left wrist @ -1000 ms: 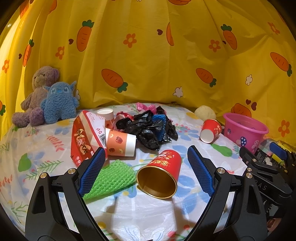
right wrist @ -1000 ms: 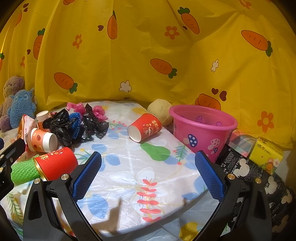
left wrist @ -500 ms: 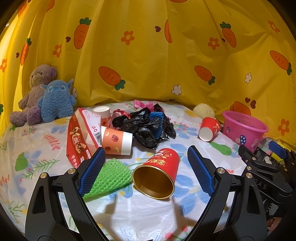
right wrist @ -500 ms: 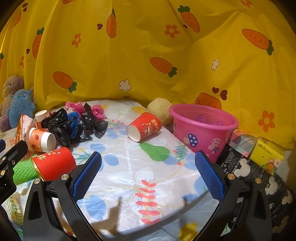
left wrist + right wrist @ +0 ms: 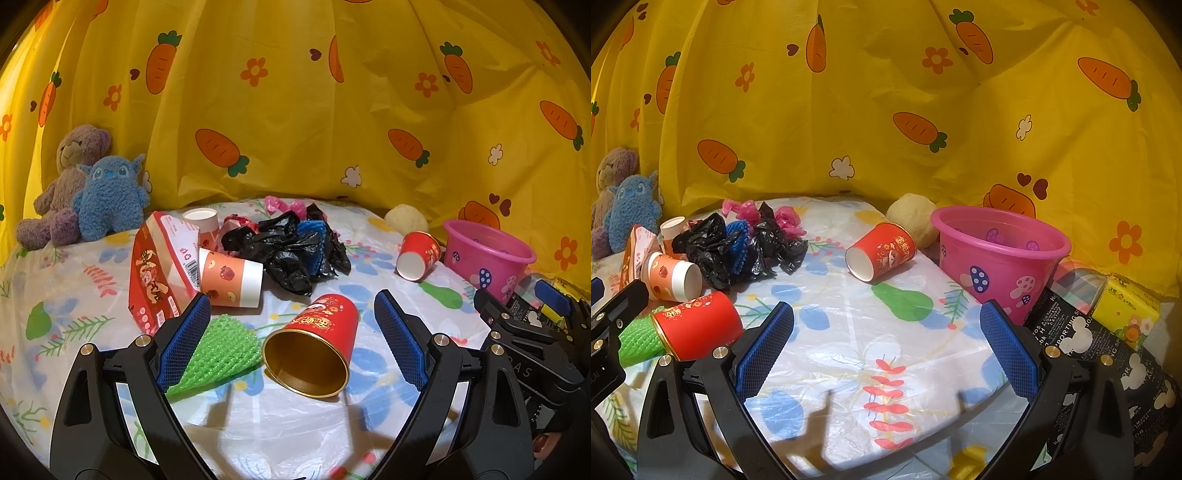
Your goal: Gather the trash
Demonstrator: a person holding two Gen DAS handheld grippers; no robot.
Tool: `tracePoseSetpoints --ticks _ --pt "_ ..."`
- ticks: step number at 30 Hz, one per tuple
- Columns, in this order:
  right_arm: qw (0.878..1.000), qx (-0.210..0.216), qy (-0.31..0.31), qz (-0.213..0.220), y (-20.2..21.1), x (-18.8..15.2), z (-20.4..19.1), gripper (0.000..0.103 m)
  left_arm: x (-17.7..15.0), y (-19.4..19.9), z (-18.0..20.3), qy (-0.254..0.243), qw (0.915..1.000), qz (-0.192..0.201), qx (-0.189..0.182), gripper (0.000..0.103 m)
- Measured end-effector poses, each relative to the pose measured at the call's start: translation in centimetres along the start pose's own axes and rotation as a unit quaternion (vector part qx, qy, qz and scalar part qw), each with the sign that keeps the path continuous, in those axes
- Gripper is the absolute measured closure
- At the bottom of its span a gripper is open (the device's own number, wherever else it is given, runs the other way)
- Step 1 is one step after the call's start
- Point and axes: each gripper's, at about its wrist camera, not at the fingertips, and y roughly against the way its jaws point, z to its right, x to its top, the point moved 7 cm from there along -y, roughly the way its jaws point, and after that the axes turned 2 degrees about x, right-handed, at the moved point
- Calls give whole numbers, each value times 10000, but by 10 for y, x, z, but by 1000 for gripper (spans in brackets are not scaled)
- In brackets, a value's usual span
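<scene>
My left gripper is open, its jaws either side of a red cup with a gold inside that lies on its side, mouth toward me. A green foam net lies beside it. Behind are an orange-and-white paper cup, a red snack bag, black plastic bags and another red cup. My right gripper is open and empty over the table sheet, left of the pink bucket. The red cup lies ahead of it.
Two plush toys sit at the back left. A yellow ball rests by the bucket. A black printed bag and a yellow tissue pack lie right of the bucket. The yellow carrot curtain closes off the back.
My left gripper has moved slightly forward and left, so the gold-lined red cup now sits more centred between its jaws. My right gripper has barely moved.
</scene>
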Motion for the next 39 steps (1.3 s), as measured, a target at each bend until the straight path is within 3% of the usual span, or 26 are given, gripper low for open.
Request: tracePoseSetpoints --ticks 39 --pt "9999 109 66 82 5 2 -9 5 -1 0 0 21 10000 30 -42 14"
